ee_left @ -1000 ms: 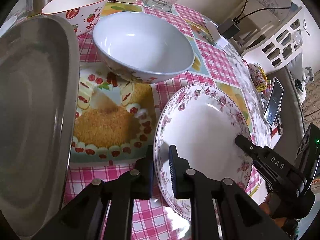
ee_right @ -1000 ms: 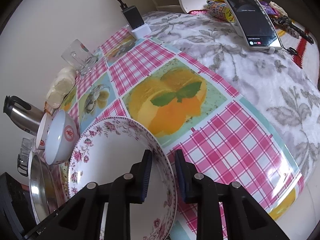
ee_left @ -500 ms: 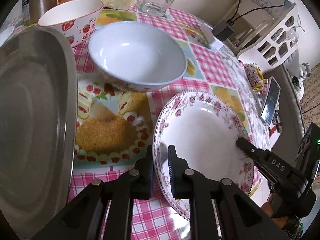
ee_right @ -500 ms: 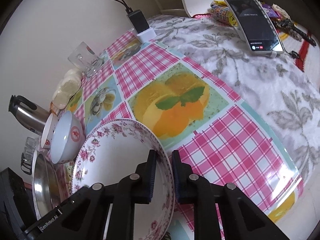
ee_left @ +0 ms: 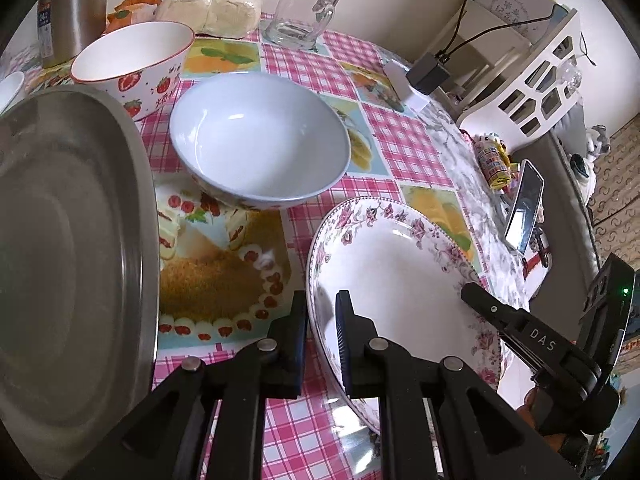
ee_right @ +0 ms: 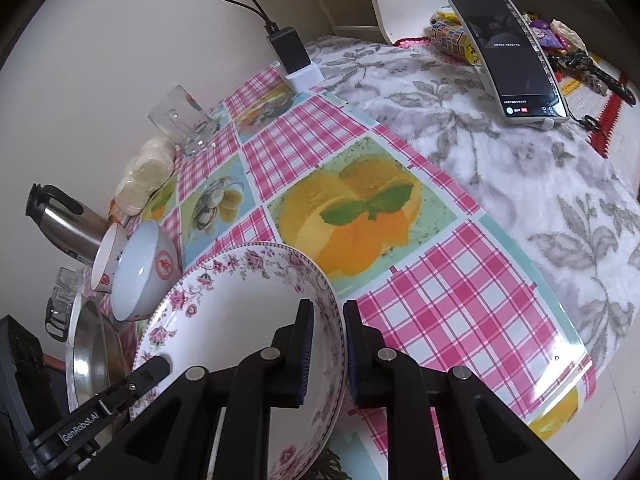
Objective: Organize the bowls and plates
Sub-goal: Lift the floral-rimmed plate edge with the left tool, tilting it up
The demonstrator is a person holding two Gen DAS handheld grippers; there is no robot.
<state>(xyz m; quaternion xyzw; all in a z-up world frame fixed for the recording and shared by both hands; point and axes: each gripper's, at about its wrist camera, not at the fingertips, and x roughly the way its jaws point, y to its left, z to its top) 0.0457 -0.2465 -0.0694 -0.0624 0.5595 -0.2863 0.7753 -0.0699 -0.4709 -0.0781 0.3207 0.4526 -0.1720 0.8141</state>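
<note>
Two grippers are pinching opposite rims of the floral plate (ee_left: 400,276), which is being held at the lower centre of the frame: left gripper (ee_left: 322,344) and right gripper (ee_right: 325,350), both angled steeply downward. If lifted unevenly, the plate risks being tipped or slipped against the blue bowl (ee_left: 260,140) nearby.

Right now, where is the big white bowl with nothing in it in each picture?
Left wrist view: the white bowl sits upper middle, upright, behind the flowery plate and right of the strawberry bowl.
Right wrist view: the white bowl is at the left edge, looking tipped by the lens, above the plate.
Shared landmark: the glass mug near the wall.
</note>
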